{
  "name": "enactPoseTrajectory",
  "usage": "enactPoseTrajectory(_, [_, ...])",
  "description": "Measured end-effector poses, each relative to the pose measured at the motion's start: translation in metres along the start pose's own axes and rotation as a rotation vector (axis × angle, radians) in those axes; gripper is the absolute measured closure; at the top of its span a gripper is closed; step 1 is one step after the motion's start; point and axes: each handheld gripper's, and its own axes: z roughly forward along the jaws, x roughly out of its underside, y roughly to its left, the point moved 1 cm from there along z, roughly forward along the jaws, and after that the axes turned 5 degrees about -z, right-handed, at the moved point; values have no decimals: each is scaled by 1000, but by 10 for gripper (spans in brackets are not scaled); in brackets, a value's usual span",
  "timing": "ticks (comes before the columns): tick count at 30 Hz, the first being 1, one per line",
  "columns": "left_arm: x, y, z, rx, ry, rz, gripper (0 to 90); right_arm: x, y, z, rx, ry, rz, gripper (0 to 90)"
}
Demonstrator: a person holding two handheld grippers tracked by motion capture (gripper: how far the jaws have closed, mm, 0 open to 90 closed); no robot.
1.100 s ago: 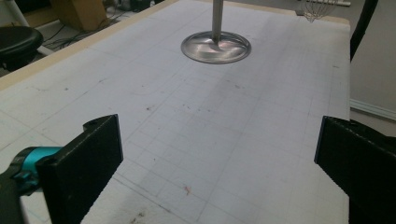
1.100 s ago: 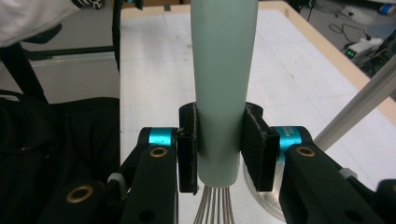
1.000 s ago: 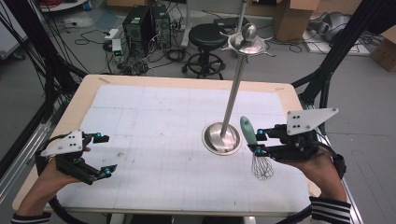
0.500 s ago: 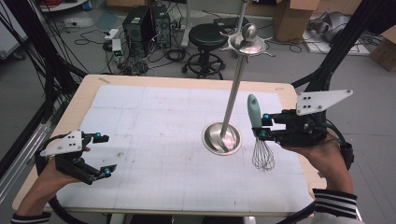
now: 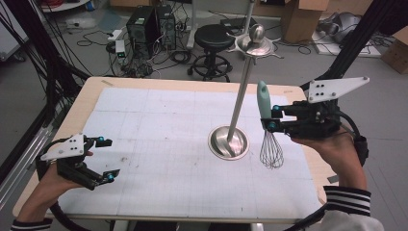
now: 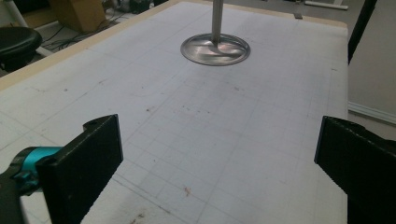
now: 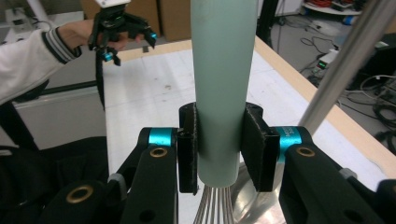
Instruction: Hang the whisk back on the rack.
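Now your right claw (image 5: 272, 117) pinches the whisk (image 5: 267, 130) upright by its handle, wires down, just right of the stand (image 5: 239, 103), while your left claw (image 5: 103, 159) waits spread, far left.

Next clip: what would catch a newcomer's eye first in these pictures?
First, the whisk with its pale green handle, clamped upright in the right gripper and hanging clear above the table's right side. Just left of it stands the tall steel stand, its round base on the white gridded mat. At the near left corner, the left gripper waits, jaws open.
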Motion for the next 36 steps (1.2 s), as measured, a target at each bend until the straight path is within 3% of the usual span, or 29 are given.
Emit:
enactPoseTrajectory(10, [0,-1,1,1,3,1,17,-13,-7,0,39,-6,13,694])
enactPoseTrajectory(14, [0,-1,1,1,1,2,17,-15,-9,2,54,-4,39,694])
enactPoseTrajectory(23, [0,1,1,5,-3,-2,17,-20,-16,7,87,-18,29,694])
enactPoseTrajectory(36, [0,3,0,8,-8,-9,17,-21,-27,17,120,-21,62,694])
